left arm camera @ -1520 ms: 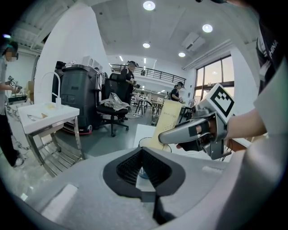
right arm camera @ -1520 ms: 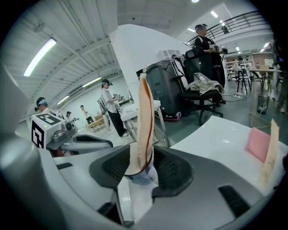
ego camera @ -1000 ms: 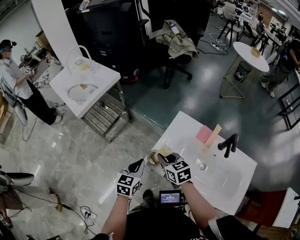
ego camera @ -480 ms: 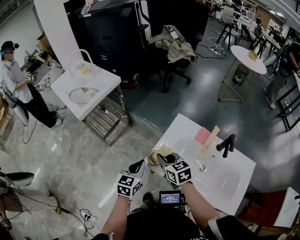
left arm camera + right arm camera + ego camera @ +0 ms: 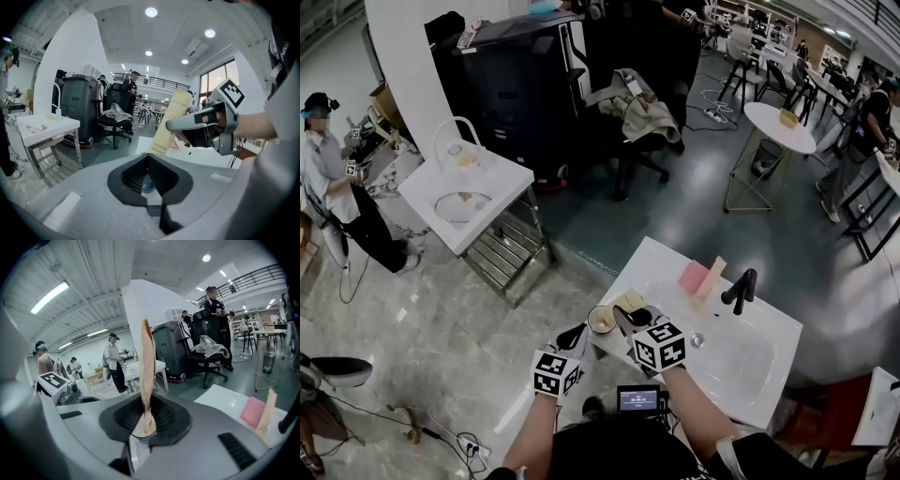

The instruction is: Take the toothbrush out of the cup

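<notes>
A tan cardboard toothbrush package point(image 5: 628, 302) is pinched in my right gripper point(image 5: 633, 316), just above and beside the cup point(image 5: 602, 320) at the near left corner of the white sink point(image 5: 750, 370). In the right gripper view the package point(image 5: 148, 366) rises edge-on from the shut jaws of the right gripper point(image 5: 144, 425). My left gripper point(image 5: 574, 336) reaches the cup from the left. In the left gripper view its jaws point(image 5: 148, 180) are shut on something clear, which looks like the cup's wall. The package point(image 5: 171, 123) shows ahead there, held by the right gripper point(image 5: 197, 123).
A second upright tan box point(image 5: 710, 278), a pink pad point(image 5: 693, 276) and a black faucet point(image 5: 739, 289) sit on the sink's far side. Another white sink stand point(image 5: 464, 192) and a person point(image 5: 337, 202) are to the left. An office chair point(image 5: 633, 117) stands behind.
The right gripper has risen a little with the toothbrush package. The left gripper has risen only slightly at the cup. The head view has shifted.
</notes>
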Action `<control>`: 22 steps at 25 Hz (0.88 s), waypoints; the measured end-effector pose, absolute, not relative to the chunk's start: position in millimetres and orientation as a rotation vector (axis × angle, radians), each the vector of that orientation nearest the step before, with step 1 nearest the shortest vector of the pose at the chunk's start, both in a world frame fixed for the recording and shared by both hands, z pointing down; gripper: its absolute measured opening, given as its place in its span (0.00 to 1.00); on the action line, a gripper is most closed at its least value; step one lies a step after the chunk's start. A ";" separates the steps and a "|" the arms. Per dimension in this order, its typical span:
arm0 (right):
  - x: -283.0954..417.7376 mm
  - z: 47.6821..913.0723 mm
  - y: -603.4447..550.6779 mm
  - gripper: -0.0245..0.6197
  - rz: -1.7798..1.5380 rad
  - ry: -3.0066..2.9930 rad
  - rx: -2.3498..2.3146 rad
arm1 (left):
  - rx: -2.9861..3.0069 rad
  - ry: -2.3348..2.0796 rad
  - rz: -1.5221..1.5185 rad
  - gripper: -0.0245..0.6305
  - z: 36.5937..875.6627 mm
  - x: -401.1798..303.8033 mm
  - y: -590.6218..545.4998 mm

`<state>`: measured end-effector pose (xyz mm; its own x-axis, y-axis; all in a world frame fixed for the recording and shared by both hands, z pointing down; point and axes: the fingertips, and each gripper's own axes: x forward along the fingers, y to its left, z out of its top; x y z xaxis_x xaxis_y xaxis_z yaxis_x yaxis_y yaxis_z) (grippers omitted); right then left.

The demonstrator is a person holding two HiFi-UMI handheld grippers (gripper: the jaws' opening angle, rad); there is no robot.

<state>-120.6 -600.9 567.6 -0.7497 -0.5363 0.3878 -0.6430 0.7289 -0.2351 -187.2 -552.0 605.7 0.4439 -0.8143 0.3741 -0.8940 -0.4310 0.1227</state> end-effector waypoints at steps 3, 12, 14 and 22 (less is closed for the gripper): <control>-109.9 554.3 -600.9 0.12 0.493 -2.661 0.969 | 2.419 -1.450 0.375 0.05 602.2 -180.6 -551.6; -55.7 540.0 -605.4 0.12 0.460 -2.634 1.164 | 2.500 -1.363 0.388 0.05 597.1 -148.3 -555.1; -44.1 545.2 -603.9 0.12 0.467 -2.604 1.197 | 2.515 -1.343 0.391 0.05 597.0 -141.1 -556.0; -14.4 572.1 -588.6 0.12 0.525 -2.517 1.254 | 2.546 -1.266 0.404 0.05 603.9 -117.5 -553.0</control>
